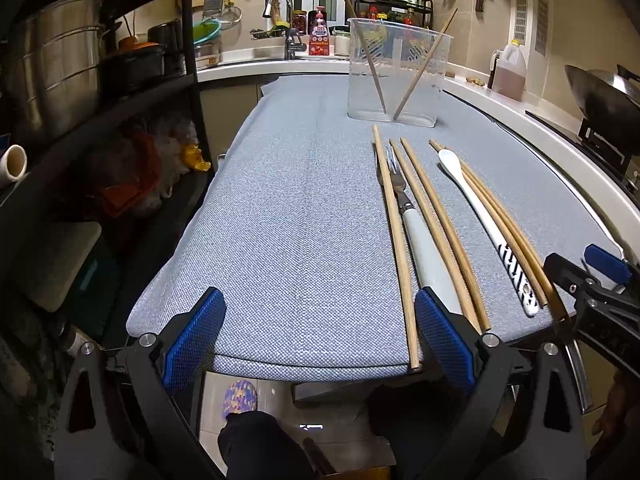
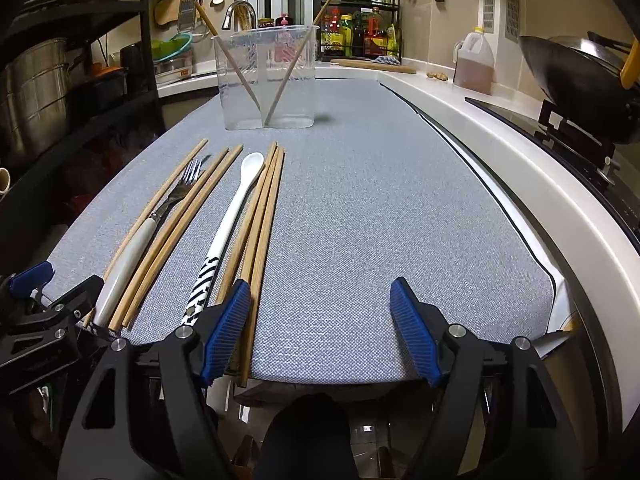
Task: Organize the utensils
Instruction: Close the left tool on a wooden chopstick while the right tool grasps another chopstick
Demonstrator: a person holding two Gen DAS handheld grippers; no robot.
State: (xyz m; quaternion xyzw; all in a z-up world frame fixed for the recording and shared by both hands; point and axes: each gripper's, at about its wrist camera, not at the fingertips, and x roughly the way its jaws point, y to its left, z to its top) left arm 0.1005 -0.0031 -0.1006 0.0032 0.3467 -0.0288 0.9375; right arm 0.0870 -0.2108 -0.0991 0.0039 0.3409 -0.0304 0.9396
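A long table is covered by a blue-grey woven cloth [image 1: 288, 208], whose near edge hangs just over the table front; a white countertop [image 2: 520, 152] runs along its right side. The left half of the cloth is seen bare in the left wrist view, and the right half bare in the right wrist view.

At the far end a clear plastic container [image 1: 398, 76] stands upright, with two wooden chopsticks [image 1: 420, 76] leaned crosswise inside it.

The left gripper [image 1: 320, 344] is held low at the near edge, its blue ribbed pads spread wide around nothing. The right gripper [image 2: 320, 328] is held likewise, jaws wide apart, its left pad just beside the nearest chopsticks.

On the cloth, loose chopsticks [image 2: 264, 216] are laid lengthwise in groups, their near ends reaching the cloth edge. Between them lie a white ceramic spoon [image 2: 236, 216] with a black-striped handle and a metal fork [image 1: 416, 232] with a pale smooth handle.
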